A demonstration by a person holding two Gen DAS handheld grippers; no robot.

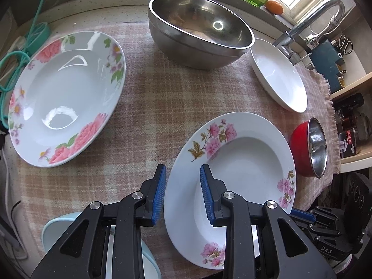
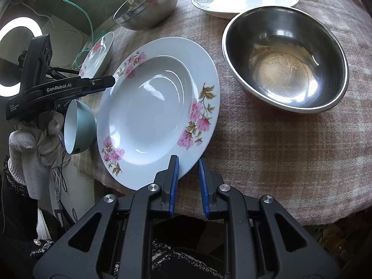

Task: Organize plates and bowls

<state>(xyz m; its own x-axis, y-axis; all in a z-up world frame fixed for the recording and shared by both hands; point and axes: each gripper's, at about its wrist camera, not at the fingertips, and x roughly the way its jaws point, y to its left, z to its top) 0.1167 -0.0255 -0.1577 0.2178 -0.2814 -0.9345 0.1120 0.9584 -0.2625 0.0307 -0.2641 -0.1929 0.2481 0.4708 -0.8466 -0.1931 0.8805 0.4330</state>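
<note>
A pink-and-beige checked cloth point(image 1: 144, 107) covers the counter, and every dish on it lies separate, so the organizing looks barely begun. The big steel mixing bowl point(image 1: 200, 30) stands at the back. To its left lies the large rose-patterned plate point(image 1: 65, 97), well apart from the other dishes. At the near edge, overhanging the cloth slightly, rests the deep plate with pink blossoms point(image 2: 158, 107). A plain white dish point(image 1: 279, 74) sits beside the steel bowl. A red bowl with a steel lining point(image 1: 309, 148) stands just right of the blossom plate, and a small pale-blue bowl point(image 2: 78, 127) sits at its left.

The left gripper point(image 1: 183, 174) straddles the blossom plate's left rim with one finger over the cloth and one over the plate; its jaws are apart with a clear gap, not clamped. The right gripper point(image 2: 188, 162) has its jaws on either side of the same plate's near rim, narrowly apart; whether the pads already press the rim cannot be told. Judging by this, the blossom plate is next to be lifted, probably toward the rose plate. All stacking of plates and nesting of bowls remains to be done.
</note>
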